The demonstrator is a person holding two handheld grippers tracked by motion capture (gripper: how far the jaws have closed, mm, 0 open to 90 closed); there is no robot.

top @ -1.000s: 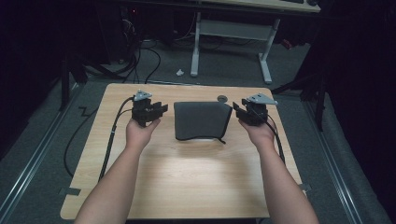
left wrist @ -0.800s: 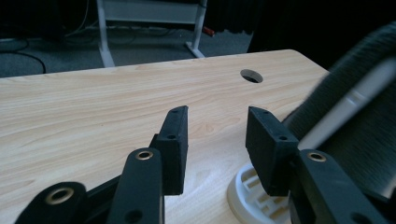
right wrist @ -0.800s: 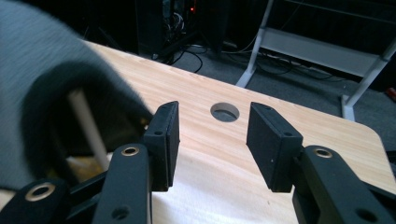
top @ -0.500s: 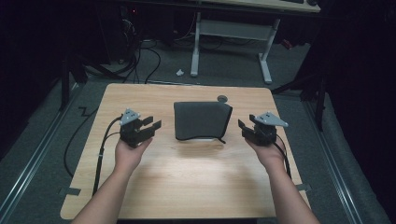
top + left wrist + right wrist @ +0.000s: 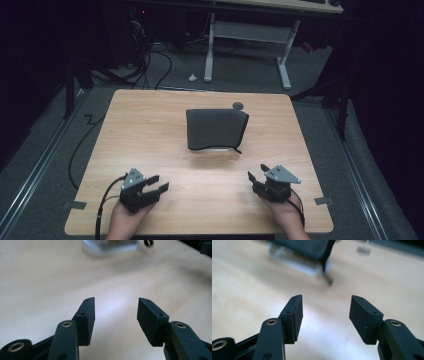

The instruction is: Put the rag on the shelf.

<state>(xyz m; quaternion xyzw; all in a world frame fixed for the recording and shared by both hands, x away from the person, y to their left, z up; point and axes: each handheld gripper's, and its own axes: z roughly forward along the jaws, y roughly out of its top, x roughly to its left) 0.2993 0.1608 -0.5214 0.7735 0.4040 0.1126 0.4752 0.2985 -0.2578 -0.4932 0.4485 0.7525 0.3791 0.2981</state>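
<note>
Table: I'm looking down on a pale wooden square table (image 5: 150, 130), bare apart from what sits past its centre.
Sleeve: the dark grey soft fabric sleeve (image 5: 216, 128) lies flat toward 12 o'clock from my hands, roughly between them and well apart from both. Its near edge is lifted a little, and a silvery slab (image 5: 110, 247) peeks out underneath in the left gripper view.
Handling: by my reckoning the fabric is soft and floppy, easy to pinch but apt to sag or slide off whatever is inside; that slab looks stiff and heavier, probably smooth. I'd treat it as fragile.
Where to grip: I'd take the two near corners, one per side, or the side hems at 9 and 3 o'clock, pinching cloth and slab together so nothing slips out.
Left gripper: my left gripper (image 5: 152, 185) sits low at about 7 o'clock on the table; its jaws have just been opening and stand wide apart, nothing between them but bare wood.
Right gripper: my right gripper (image 5: 257, 176) is at about 5 o'clock, jaws also just opened and spread, empty, aimed toward the sleeve's corner.
Zip pull: a small dark dangling tab (image 5: 237, 149) hangs at the sleeve's near right corner.
Disc: a little round grey disc (image 5: 238, 105) rests just beyond the sleeve's far right corner.
</note>
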